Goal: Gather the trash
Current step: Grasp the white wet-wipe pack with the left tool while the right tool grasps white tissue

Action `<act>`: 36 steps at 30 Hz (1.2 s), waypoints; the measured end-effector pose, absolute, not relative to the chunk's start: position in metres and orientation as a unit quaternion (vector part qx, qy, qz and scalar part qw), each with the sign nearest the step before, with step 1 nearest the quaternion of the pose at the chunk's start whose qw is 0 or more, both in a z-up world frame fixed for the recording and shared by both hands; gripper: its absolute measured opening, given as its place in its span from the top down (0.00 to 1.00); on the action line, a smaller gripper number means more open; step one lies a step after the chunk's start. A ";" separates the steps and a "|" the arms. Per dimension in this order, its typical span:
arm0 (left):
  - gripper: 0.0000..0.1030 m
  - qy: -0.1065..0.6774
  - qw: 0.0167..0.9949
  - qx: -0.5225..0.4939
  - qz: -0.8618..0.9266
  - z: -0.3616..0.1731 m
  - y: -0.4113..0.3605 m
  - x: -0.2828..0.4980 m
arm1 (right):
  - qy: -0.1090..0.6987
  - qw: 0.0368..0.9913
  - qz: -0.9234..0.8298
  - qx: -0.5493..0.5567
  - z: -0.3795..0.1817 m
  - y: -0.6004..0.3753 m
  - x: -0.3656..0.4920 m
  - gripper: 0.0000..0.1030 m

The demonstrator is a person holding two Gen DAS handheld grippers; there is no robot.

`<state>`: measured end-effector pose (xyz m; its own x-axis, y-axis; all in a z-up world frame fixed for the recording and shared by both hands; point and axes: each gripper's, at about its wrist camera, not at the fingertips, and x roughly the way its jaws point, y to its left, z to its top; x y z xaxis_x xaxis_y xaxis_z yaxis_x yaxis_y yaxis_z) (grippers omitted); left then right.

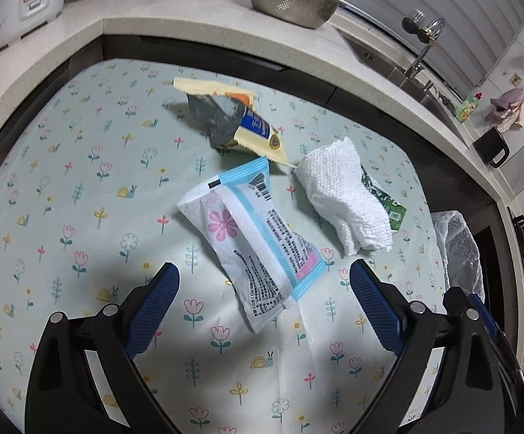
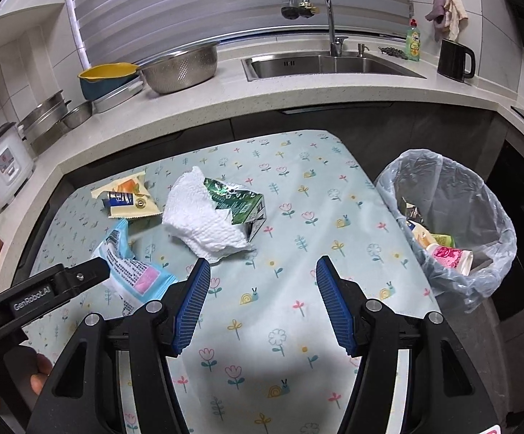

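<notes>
Trash lies on a floral tablecloth (image 1: 81,199). A white and blue wipes packet (image 1: 251,242) lies just ahead of my open left gripper (image 1: 263,282), between the lines of its fingers. Beyond it are a crumpled white paper towel (image 1: 341,195) over a green carton (image 1: 388,202), and a yellow and blue wrapper (image 1: 240,123). My right gripper (image 2: 263,275) is open and empty above bare cloth. In its view the towel (image 2: 204,217), green carton (image 2: 240,202), packet (image 2: 131,267) and wrapper (image 2: 128,199) lie ahead and left. A bin with a plastic liner (image 2: 450,217) holding trash stands at the right.
A kitchen counter (image 2: 262,97) wraps around the table's far side, with a steel colander (image 2: 180,67), sink (image 2: 327,65), black kettle (image 2: 455,59) and rice cooker (image 2: 1,166). The left gripper's body (image 2: 45,293) shows at the right view's left edge.
</notes>
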<state>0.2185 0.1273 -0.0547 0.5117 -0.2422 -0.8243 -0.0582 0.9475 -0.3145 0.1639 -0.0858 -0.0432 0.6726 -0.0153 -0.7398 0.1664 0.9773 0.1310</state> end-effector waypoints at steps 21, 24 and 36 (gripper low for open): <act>0.46 0.534 0.824 -0.187 -0.043 -0.092 0.138 0.248 | 0.424 0.904 -0.004 0.044 -0.068 -0.042 0.240 0.42; 0.47 0.525 0.831 -0.178 -0.037 -0.087 0.143 0.245 | 0.435 0.899 0.001 0.047 -0.076 -0.038 0.255 0.42; 0.47 0.508 0.845 -0.167 -0.026 -0.073 0.153 0.242 | 0.460 0.886 0.043 0.045 -0.090 -0.015 0.257 0.95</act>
<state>0.2422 0.1533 -0.0732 0.4834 -0.2141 -0.8488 -0.1250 0.9428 -0.3090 0.2573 -0.0147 -0.0903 0.5727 0.1170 -0.8114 -0.0350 0.9923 0.1185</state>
